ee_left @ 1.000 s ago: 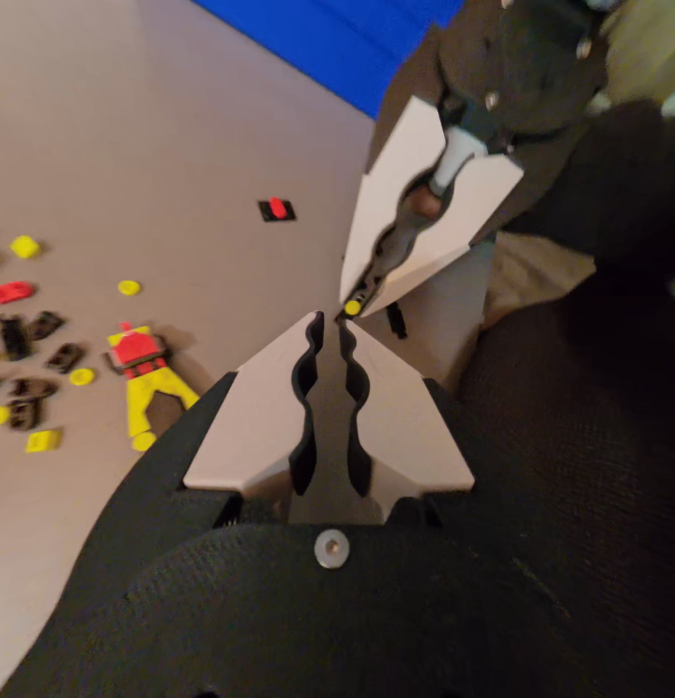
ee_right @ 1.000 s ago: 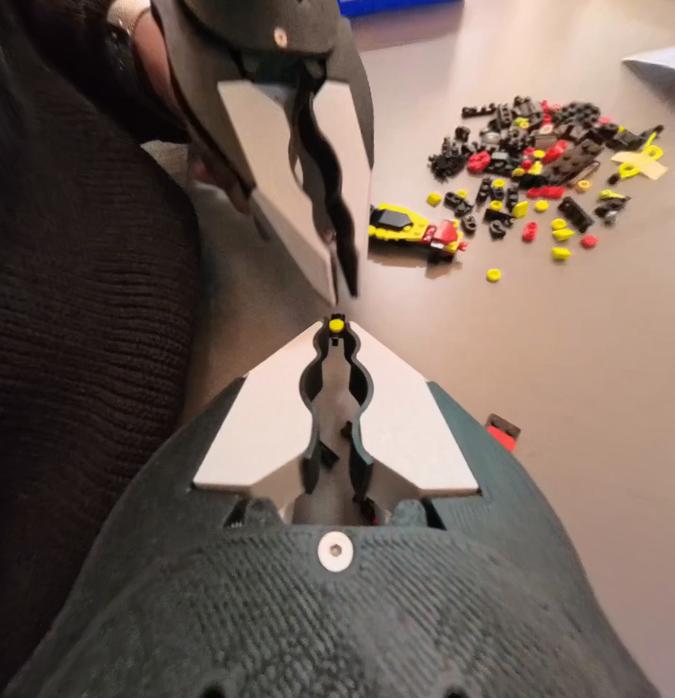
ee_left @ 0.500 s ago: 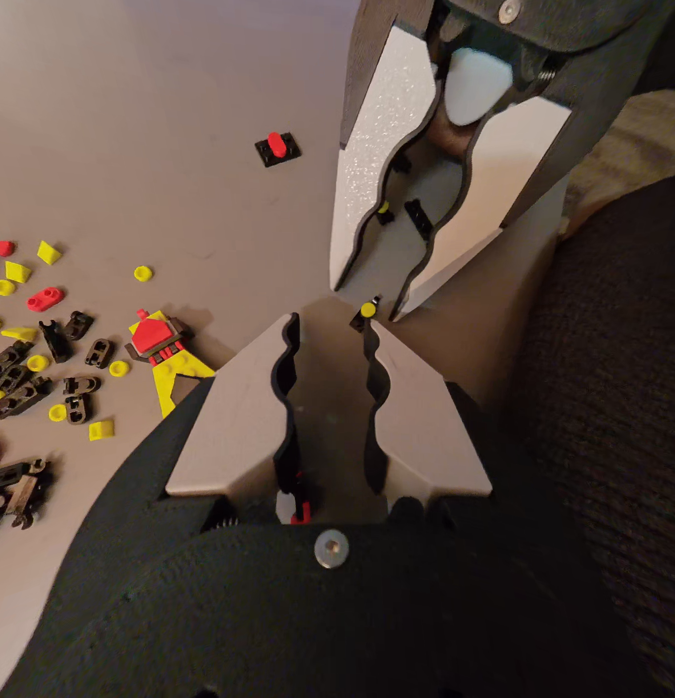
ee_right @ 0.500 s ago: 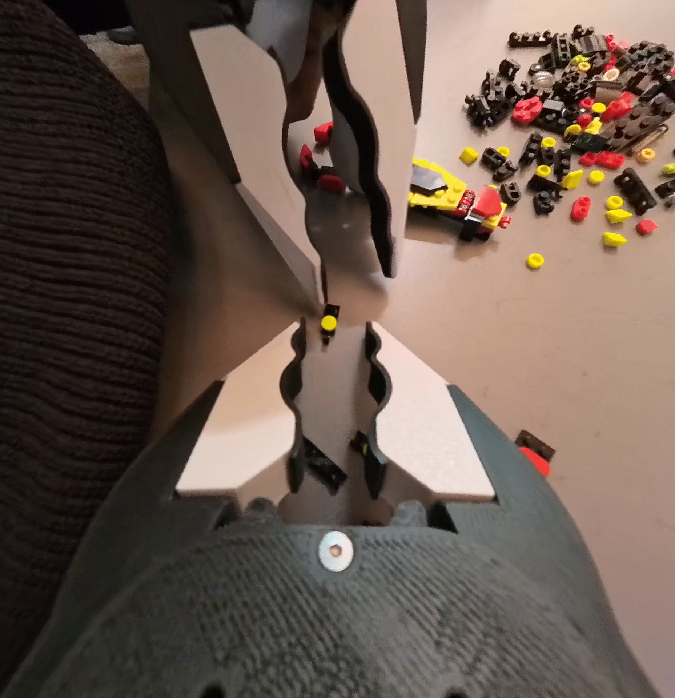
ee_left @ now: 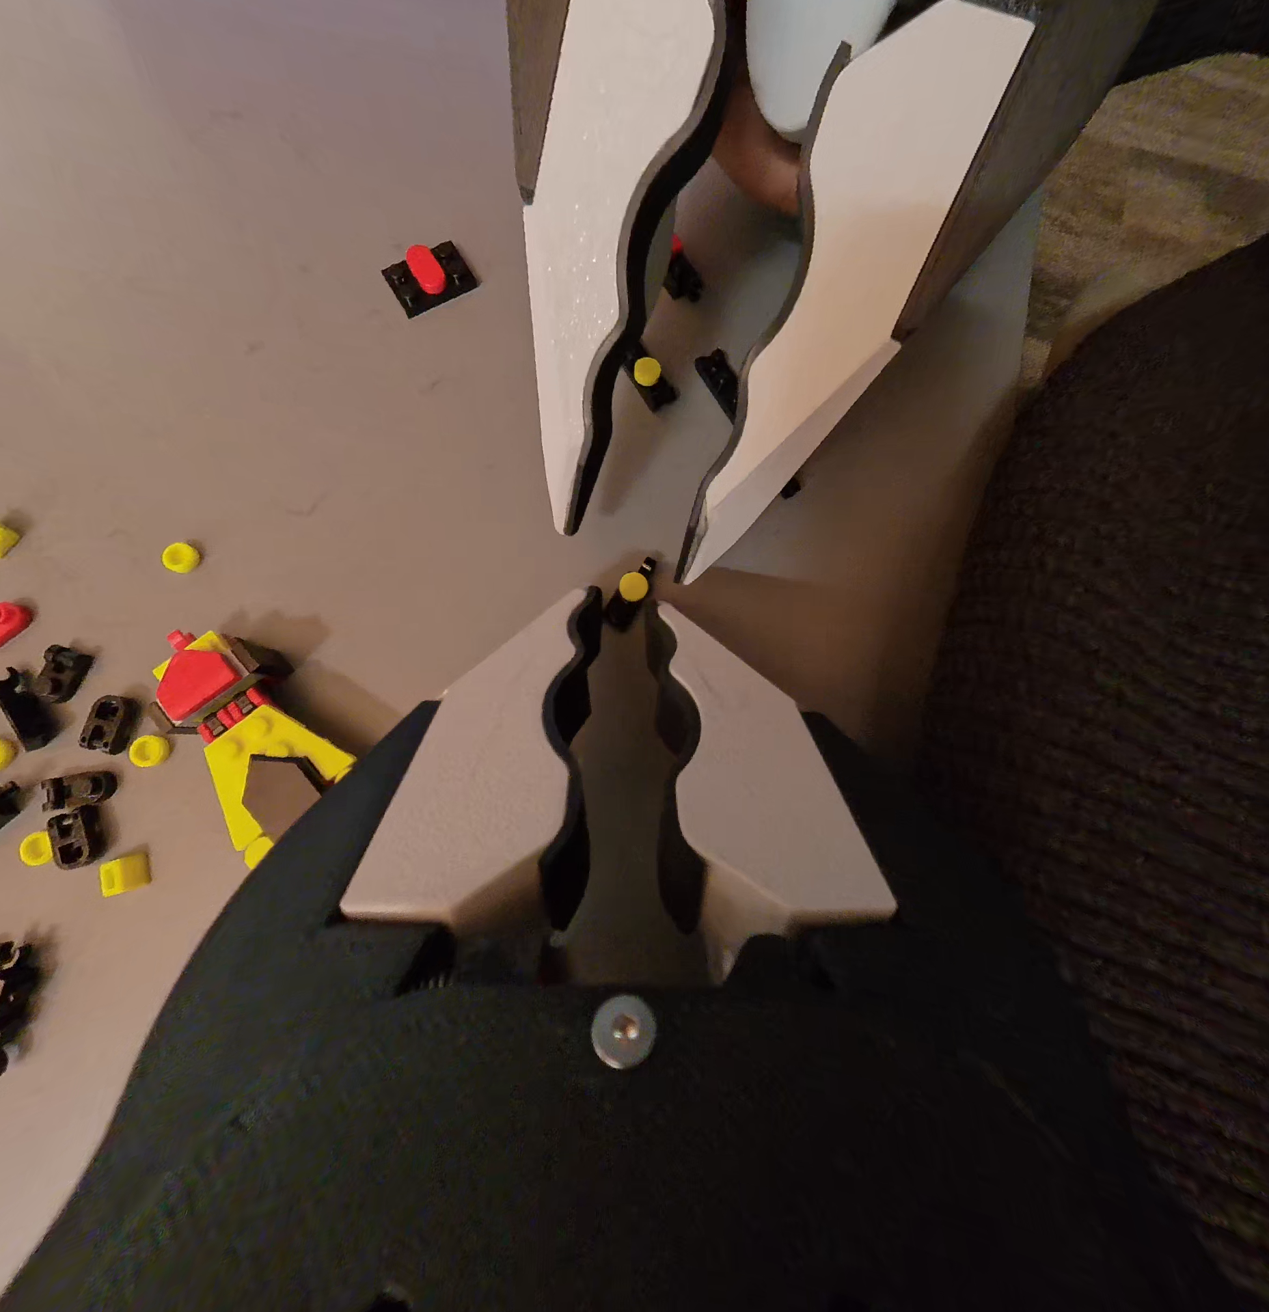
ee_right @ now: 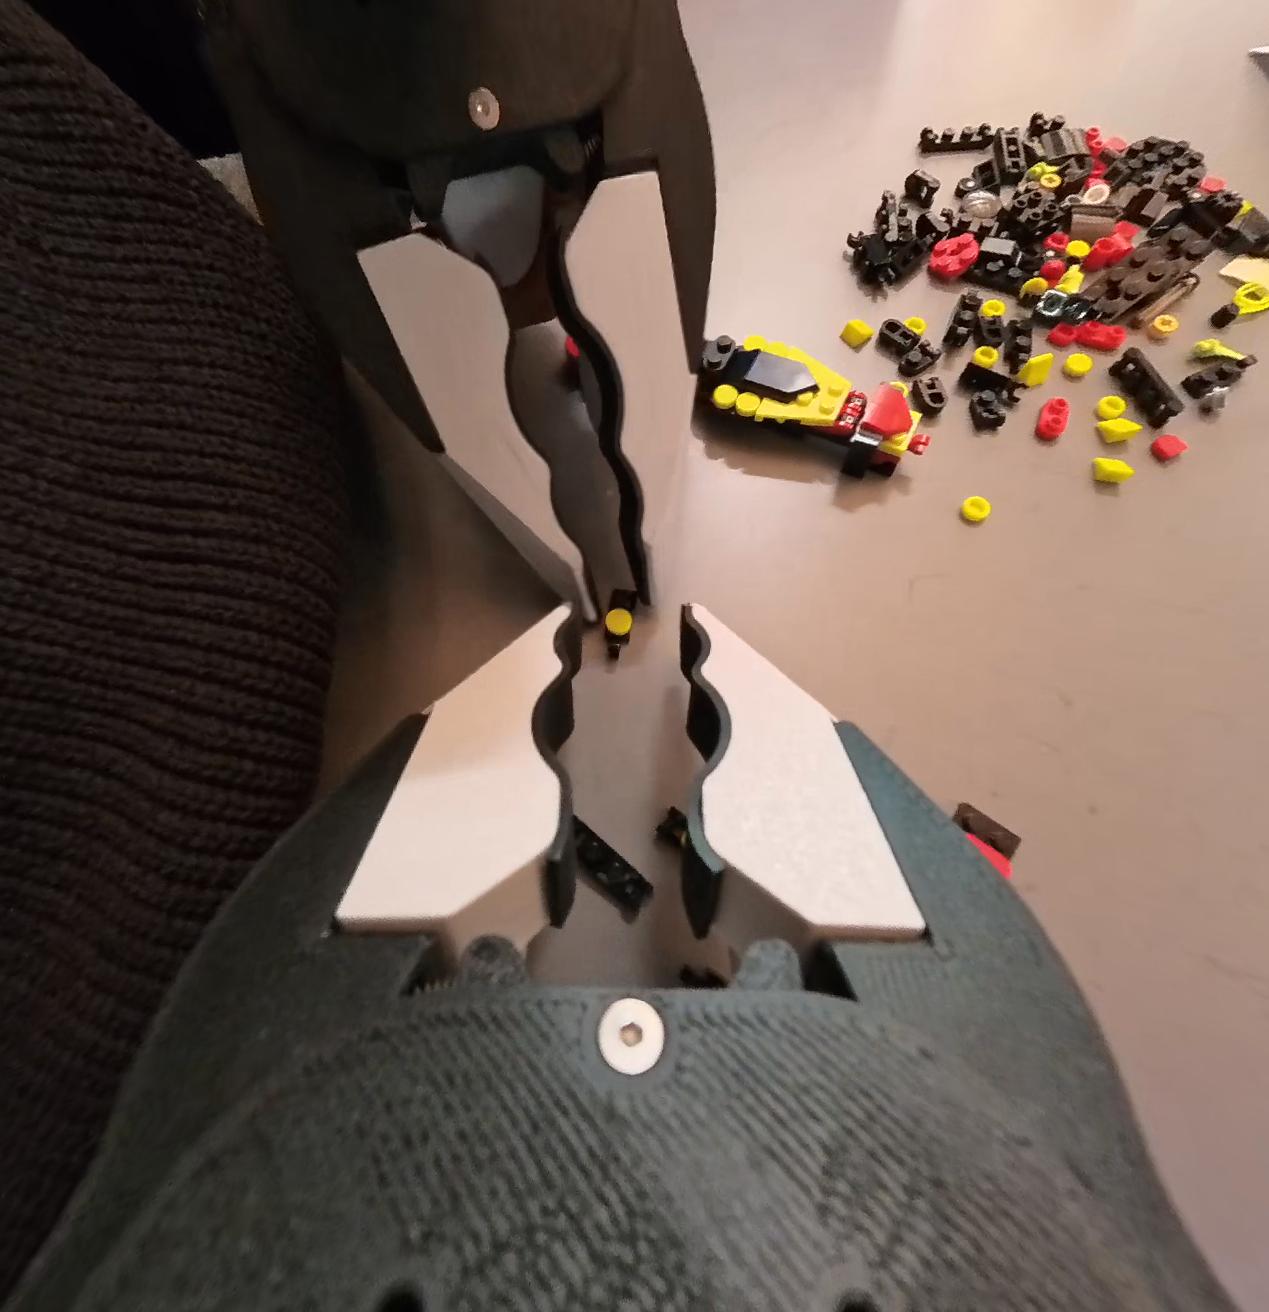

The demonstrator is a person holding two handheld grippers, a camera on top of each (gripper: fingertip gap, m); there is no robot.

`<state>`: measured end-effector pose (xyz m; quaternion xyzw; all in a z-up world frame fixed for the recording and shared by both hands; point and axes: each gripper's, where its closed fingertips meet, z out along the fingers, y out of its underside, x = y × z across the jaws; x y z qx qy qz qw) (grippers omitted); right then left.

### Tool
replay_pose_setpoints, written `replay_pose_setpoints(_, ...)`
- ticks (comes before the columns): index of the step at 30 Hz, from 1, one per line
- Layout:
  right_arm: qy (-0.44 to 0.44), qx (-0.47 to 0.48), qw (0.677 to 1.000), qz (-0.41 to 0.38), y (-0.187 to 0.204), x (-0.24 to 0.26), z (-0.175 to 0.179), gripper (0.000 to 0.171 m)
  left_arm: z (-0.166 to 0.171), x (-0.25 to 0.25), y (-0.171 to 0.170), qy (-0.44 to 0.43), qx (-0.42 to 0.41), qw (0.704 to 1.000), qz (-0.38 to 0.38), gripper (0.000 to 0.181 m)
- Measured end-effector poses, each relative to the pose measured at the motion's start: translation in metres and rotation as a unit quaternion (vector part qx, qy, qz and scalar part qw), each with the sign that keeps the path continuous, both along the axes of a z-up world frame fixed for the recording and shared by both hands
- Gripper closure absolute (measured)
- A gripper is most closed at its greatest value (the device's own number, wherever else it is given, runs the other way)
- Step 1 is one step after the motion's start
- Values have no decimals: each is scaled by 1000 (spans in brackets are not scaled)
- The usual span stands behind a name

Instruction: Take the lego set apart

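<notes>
Yellow stud (ee_left: pixel 633 585) on a tiny black piece (ee_left: pixel 621 612), clamped right at the tips of the left hand-held gripper (ee_left: pixel 621 609), low over the worktop (ee_left: pixel 262 213) near its front edge. Couldn't tell if resting on the surface or hanging just above it. Faced tip to tip by the right hand-held gripper (ee_right: pixel 628 619), jaws released and spread wide, one tip just beside the stud, gripping nothing.

Looked like the stud-off-the-base step: base pinned on the left, right side lining up to take the yellow cap. Next move, as a guess, called for closing the right jaws on the stud alone, not the black base, then a straight pull or a small twist apart. Fiddly stuff, tiny enough to slip out easily.

Further out, spotted a few more small black bits (ee_left: pixel 716 376) lying under the right hand-held gripper, a black plate with a red piece (ee_left: pixel 429 277) off on its own, a half-built yellow-and-red model (ee_right: pixel 809 397) waiting, and beyond that a big loose pile (ee_right: pixel 1078 234) of black, red and yellow parts. Plenty done already, judging by that, with the model left to go.
</notes>
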<state>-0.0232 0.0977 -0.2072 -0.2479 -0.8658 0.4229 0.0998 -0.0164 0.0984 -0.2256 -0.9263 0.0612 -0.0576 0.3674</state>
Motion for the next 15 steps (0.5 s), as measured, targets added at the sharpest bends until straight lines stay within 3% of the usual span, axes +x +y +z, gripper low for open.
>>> replay_pose_setpoints(9,-2,3,1000,-1,1,0,-2,147,0,5,-4,-17,-10,1000,-13,176)
replay_pose_setpoints(13,3,9,1000,6,-1,1,-4,166,0,6,-5,-21,-18,1000,-8,177)
replay_pose_setpoints(15,-5,8,1000,13,-4,4,-6,165,0,6,-4,-20,-21,1000,-6,178)
